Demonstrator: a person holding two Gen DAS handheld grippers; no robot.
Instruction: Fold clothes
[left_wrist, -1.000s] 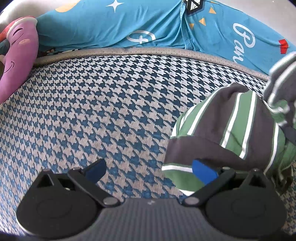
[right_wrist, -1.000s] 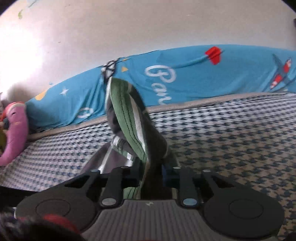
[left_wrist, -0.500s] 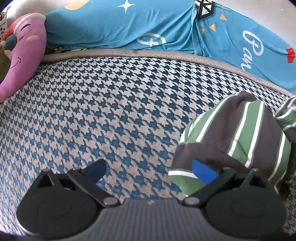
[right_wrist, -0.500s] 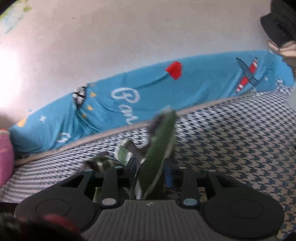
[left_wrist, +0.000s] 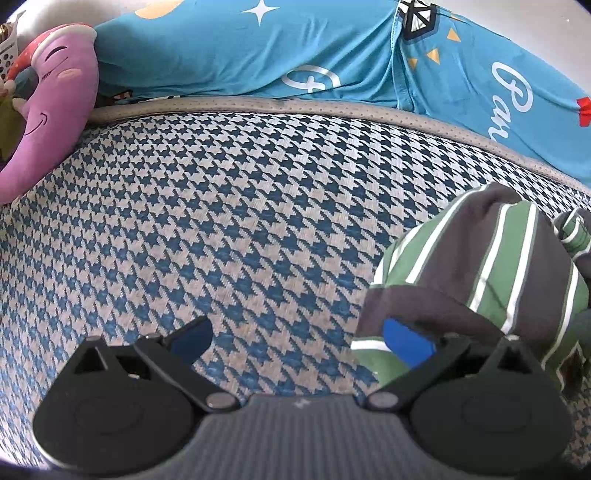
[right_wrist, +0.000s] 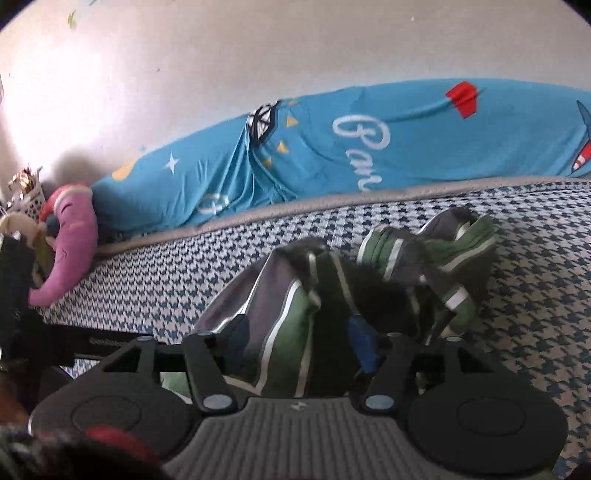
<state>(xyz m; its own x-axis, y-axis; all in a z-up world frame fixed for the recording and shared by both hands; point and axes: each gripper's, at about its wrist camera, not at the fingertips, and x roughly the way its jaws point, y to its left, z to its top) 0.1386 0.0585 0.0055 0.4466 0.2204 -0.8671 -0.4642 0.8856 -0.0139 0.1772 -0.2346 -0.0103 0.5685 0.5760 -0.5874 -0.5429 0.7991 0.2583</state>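
left tool (left_wrist: 297, 338) released, fingers spread wide over the bed (left_wrist: 229, 221). its right pad (left_wrist: 404, 343) is tucked under the edge of the striped shirt (left_wrist: 476, 273); its left pad (left_wrist: 192, 338) sits over bare houndstooth cover, touching no cloth. nothing pinched between them.

right tool (right_wrist: 299, 341) also released, fingers apart. the striped shirt (right_wrist: 295, 306) lies bunched in the gap between the fingers and spills ahead and to the right of that tool. cloth drapes against both pads, but the pads are not closed on it.

the shirt is a crumpled heap resting on the bed, green, dark grey and white stripes, not folded flat. from the left tool it is front-right; from the right tool it is straight ahead, touching.

beyond both tools: blue printed bedding (left_wrist: 295, 55) along the far edge of the bed, against the wall (right_wrist: 258, 55). purple plush toy (left_wrist: 51, 107) far left of the left tool, well apart from the shirt.
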